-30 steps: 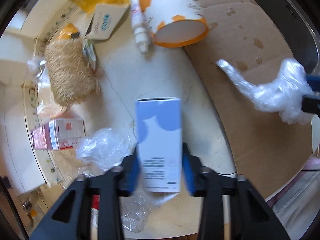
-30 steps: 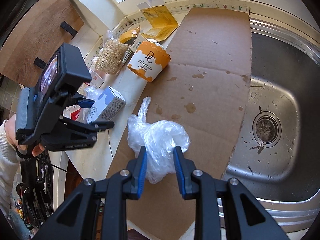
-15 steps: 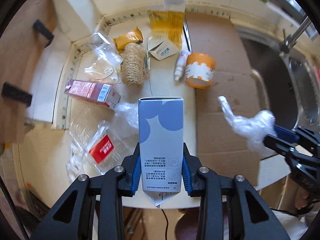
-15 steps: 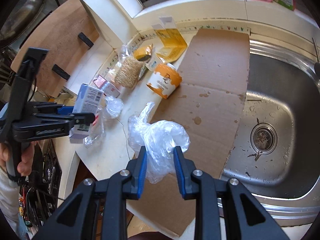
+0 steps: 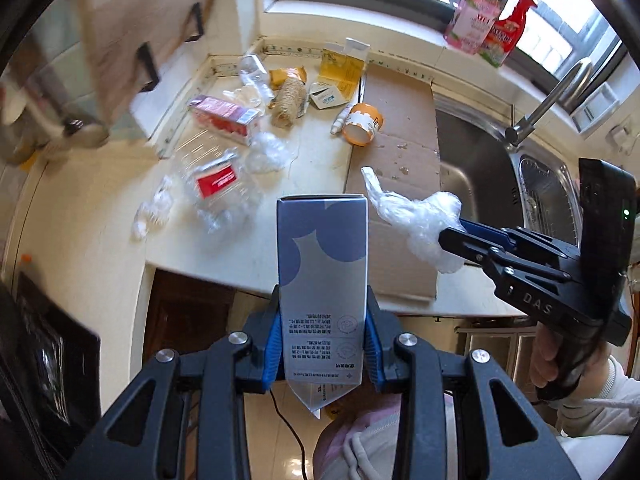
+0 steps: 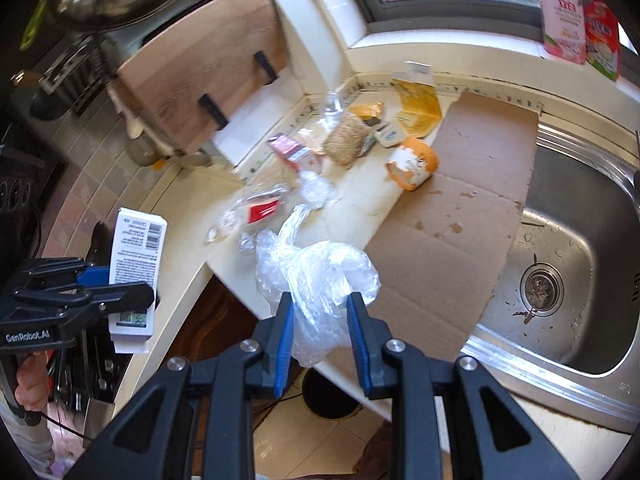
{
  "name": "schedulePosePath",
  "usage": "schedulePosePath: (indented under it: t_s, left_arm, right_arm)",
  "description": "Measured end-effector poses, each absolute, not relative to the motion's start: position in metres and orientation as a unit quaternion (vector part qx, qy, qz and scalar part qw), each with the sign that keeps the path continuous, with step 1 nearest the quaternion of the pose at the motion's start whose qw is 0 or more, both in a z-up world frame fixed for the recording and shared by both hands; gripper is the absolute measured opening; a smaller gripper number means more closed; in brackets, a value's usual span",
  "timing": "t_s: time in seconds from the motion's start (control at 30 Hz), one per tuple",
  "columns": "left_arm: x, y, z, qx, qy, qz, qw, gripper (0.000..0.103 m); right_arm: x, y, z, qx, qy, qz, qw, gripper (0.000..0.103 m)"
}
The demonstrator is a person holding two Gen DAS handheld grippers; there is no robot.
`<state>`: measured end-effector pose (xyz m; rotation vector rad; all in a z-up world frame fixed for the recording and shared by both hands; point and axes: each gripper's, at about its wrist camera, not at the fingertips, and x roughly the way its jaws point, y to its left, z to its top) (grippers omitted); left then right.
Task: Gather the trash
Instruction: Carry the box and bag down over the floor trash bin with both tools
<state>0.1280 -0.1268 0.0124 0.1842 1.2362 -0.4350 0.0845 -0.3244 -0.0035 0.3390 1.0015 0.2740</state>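
Observation:
My left gripper (image 5: 322,312) is shut on a tall blue-and-white carton (image 5: 322,264), held high above the counter's front edge; the same carton (image 6: 134,264) shows in the right wrist view at the left. My right gripper (image 6: 320,312) is shut on a crumpled clear plastic bag (image 6: 316,276), also lifted off the counter; this bag (image 5: 416,216) appears at the right of the left wrist view. More trash lies on the cream counter (image 5: 100,216): an orange paper cup (image 5: 362,123), a red box (image 5: 222,118), clear wrappers (image 5: 216,188) and a twine roll (image 5: 288,102).
A cardboard sheet (image 6: 472,200) covers the counter beside the steel sink (image 6: 568,256). A wooden board (image 6: 200,92) leans at the back left. Bottles (image 5: 488,20) stand on the window sill. A round dark opening (image 6: 328,396) sits on the floor below the counter edge.
Both grippers have risen and pulled back from the counter with their loads. The left one rolled, so the whole counter and the floor in front now show.

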Motion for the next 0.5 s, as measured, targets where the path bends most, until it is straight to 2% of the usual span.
schedulePosePath:
  t_s: [0.13,0.27,0.5]
  left_arm:
    - [0.067,-0.08,0.02,0.04,0.571,-0.186,0.798,0.033]
    - [0.014,-0.036,0.003,0.01,0.577,-0.151,0.803,0.033]
    - [-0.053,0.039,-0.097,-0.044,0.62,-0.065,0.781,0.033]
  right_arm:
    - [0.05,-0.289,0.003,0.145,0.485,0.158,0.848,0.026]
    - [0.014,-0.247,-0.006,0.105,0.502,0.193,0.837,0.026]
    - [-0.029,-0.181,-0.064,0.063,0.553,0.221,0.801,0.026]
